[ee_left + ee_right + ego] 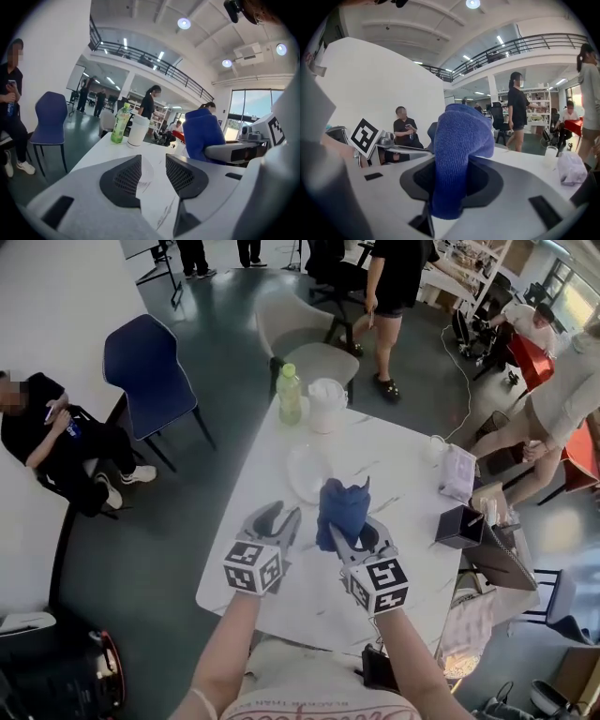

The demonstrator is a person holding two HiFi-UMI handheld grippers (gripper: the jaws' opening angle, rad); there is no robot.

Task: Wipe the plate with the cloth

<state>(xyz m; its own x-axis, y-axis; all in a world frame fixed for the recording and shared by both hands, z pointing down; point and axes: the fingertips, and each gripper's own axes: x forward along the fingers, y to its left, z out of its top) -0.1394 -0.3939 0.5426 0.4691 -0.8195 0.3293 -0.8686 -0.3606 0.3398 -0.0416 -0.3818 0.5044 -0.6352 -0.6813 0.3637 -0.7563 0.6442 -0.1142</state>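
Left gripper: my left gripper (279, 517) sat closest to me, just short of the plate (307, 472) on its near-left side; its jaws stood wide apart with nothing between them, only bare table top and a bit of the plate's edge showing through the gap
Right gripper: my right gripper (349, 535) was alongside, short of the plate's near-right side, its jaws clamped on the cloth
Cloth: the blue cloth (342, 505) stood up out of those jaws in a bunched fold, its top over the plate's near-right rim as seen from my head; it looked clear of the plate, though I could not be sure of that
Plate: it lay flat on the white table (394, 460), pale and hard to pick out against it, and neither gripper touched it
Beyond the plate: a green bottle (289, 395) and a white cup (326, 406) stood side by side on the plate's far side, apart from it and out of my way
Done so far: I judged that only the first part was settled, with the cloth in my grip and close to the plate
Left to do: I judged that all the wiping was ahead of me; the cloth had to come down onto the plate and rub across it, and my empty left gripper was free to steady the rim
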